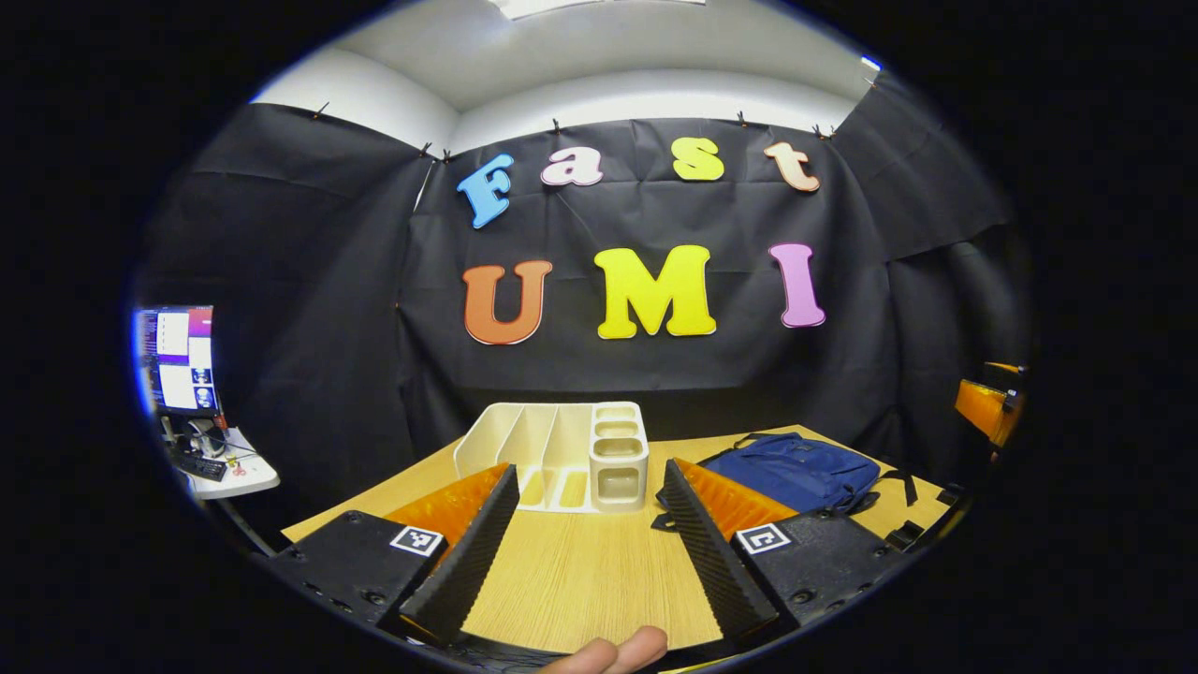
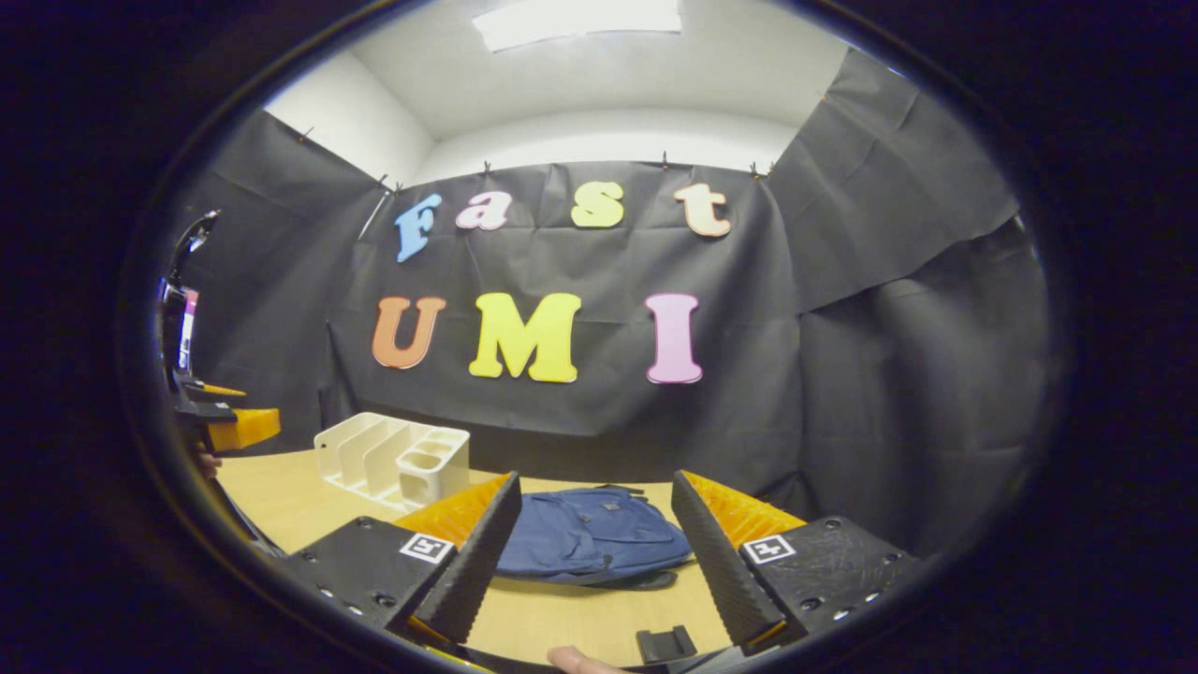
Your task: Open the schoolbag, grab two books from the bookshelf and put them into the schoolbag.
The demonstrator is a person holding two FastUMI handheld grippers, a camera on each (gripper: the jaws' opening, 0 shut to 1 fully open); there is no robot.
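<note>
A blue schoolbag (image 1: 796,468) lies flat and closed on the right side of the wooden table (image 1: 580,571). A white bookshelf (image 1: 552,454) with upright dividers stands at the table's back middle, and its slots look empty. My left gripper (image 1: 590,468) is open above the near table edge, pointing at the bookshelf. In the right gripper view, my right gripper (image 2: 596,479) is open and faces the schoolbag (image 2: 590,534), which lies beyond its fingertips. The bookshelf (image 2: 393,459) sits to the left there.
A monitor and keyboard on a small white desk (image 1: 201,412) stand at the far left. Part of the other gripper shows at the right edge (image 1: 987,407) and at the left edge (image 2: 229,426). A small black clip (image 2: 664,644) lies near the front table edge.
</note>
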